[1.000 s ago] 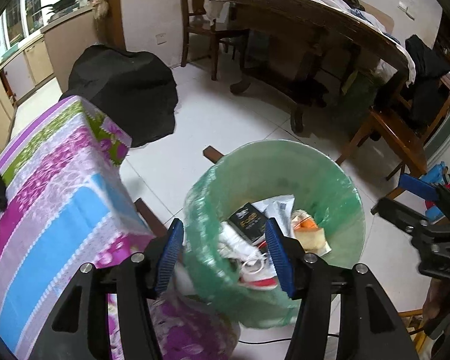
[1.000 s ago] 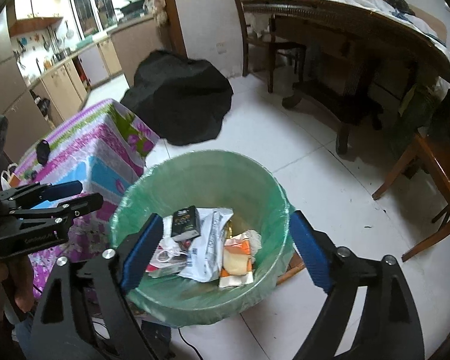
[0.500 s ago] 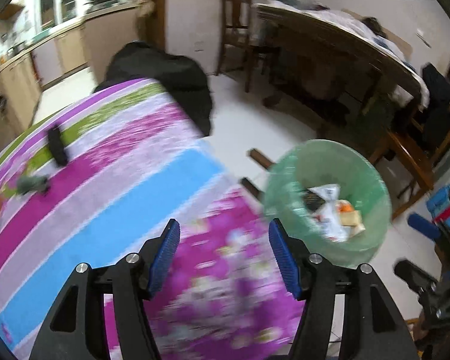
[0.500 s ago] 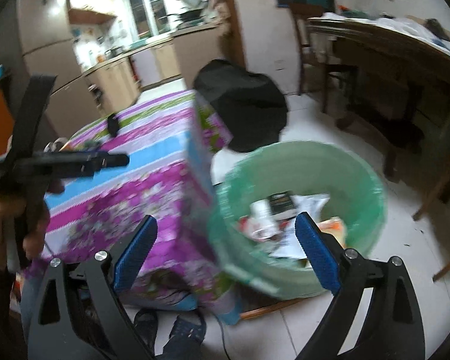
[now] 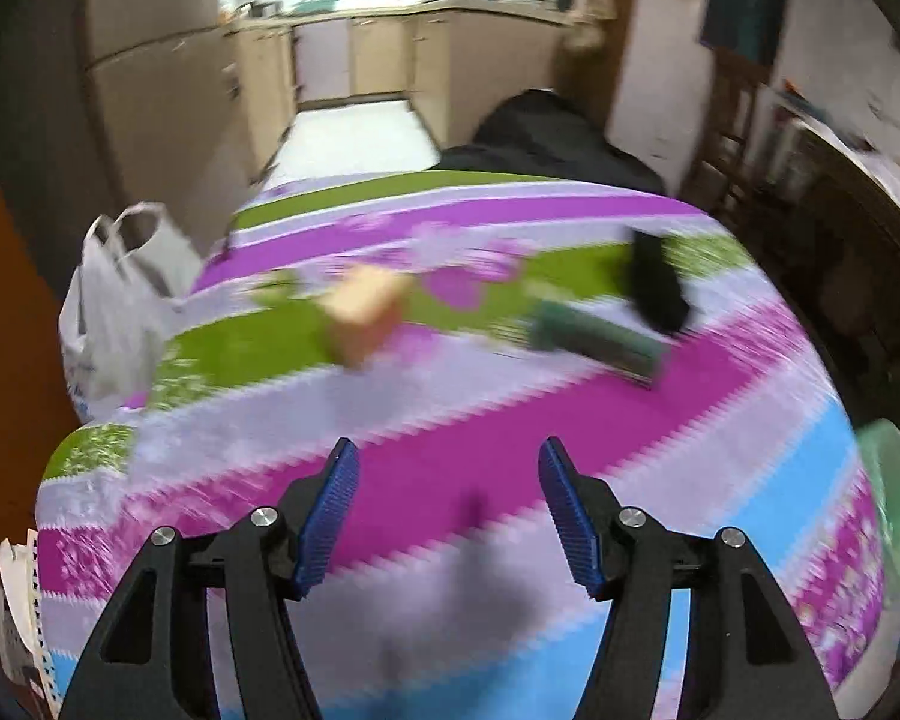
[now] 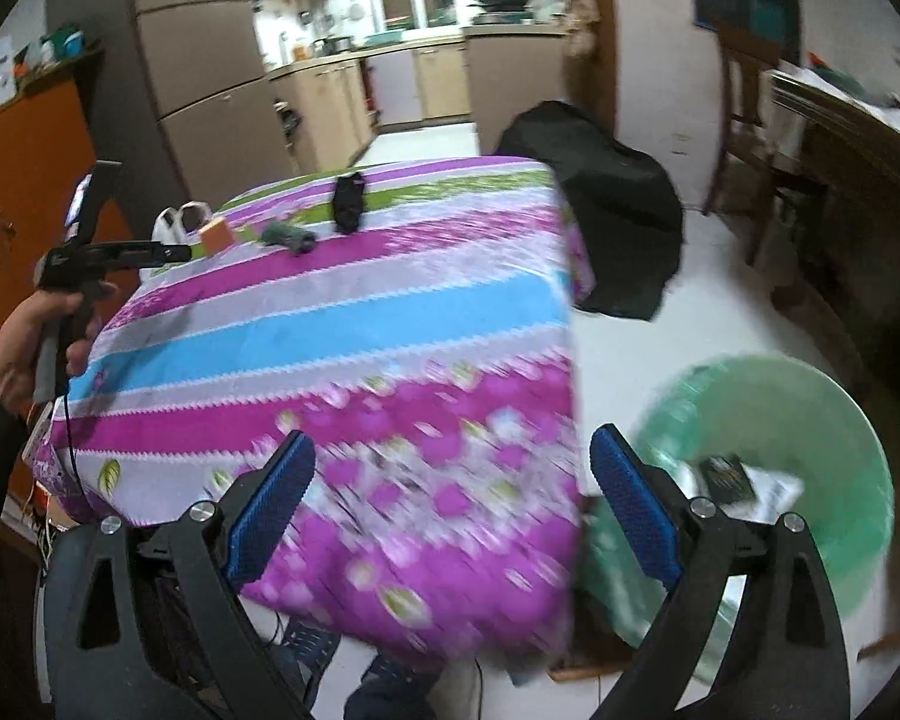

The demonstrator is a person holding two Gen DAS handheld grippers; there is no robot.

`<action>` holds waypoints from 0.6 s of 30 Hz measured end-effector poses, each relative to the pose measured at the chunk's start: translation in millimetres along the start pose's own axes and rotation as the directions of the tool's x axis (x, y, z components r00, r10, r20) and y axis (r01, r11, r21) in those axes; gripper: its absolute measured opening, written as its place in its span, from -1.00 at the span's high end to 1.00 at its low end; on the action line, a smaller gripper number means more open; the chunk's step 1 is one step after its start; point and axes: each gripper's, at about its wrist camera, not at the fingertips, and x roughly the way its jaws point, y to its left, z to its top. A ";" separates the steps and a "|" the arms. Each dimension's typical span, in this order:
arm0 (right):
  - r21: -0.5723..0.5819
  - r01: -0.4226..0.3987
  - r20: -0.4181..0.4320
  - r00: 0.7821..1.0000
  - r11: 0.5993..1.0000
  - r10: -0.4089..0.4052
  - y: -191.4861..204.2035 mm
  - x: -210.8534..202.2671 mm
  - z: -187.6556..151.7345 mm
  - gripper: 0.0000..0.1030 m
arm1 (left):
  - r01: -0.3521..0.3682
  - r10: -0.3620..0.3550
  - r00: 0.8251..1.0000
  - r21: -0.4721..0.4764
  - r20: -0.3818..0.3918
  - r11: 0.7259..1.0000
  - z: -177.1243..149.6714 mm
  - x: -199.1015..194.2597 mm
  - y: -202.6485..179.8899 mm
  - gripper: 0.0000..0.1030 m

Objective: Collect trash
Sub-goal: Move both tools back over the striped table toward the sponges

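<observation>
A table under a striped purple, blue and green cloth [image 5: 510, 432] fills the left wrist view. On its far part lie an orange-tan box [image 5: 363, 315], a dark green roll [image 5: 597, 339] and a black item [image 5: 654, 288], all blurred. My left gripper [image 5: 447, 456] hovers open above the cloth, nothing between its fingers. My right gripper [image 6: 453, 444] stands open over the table's near corner, also empty. The green-lined bin [image 6: 810, 450] with a black carton [image 6: 727, 478] and papers sits on the floor to its right. A hand [image 6: 36, 330] holds the left gripper [image 6: 174, 252] at the table's left side.
A white plastic bag [image 5: 114, 312] hangs off the table's far left edge. A black covered bundle [image 6: 600, 210] sits on the floor behind the table. A wooden table and chair [image 6: 840, 150] stand at right, an orange cabinet [image 6: 24, 180] at left, kitchen units behind.
Both views have swung left, from the bin to the table. The left gripper now hangs over the tabletop; the bin has slid to the right edge of both views.
</observation>
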 end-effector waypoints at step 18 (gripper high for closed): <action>-0.193 -0.125 -0.057 0.992 0.973 0.116 106.5 107.1 83.6 -0.74 | 0.064 -0.065 0.997 0.023 0.041 0.998 57.1 84.7 45.9 -0.43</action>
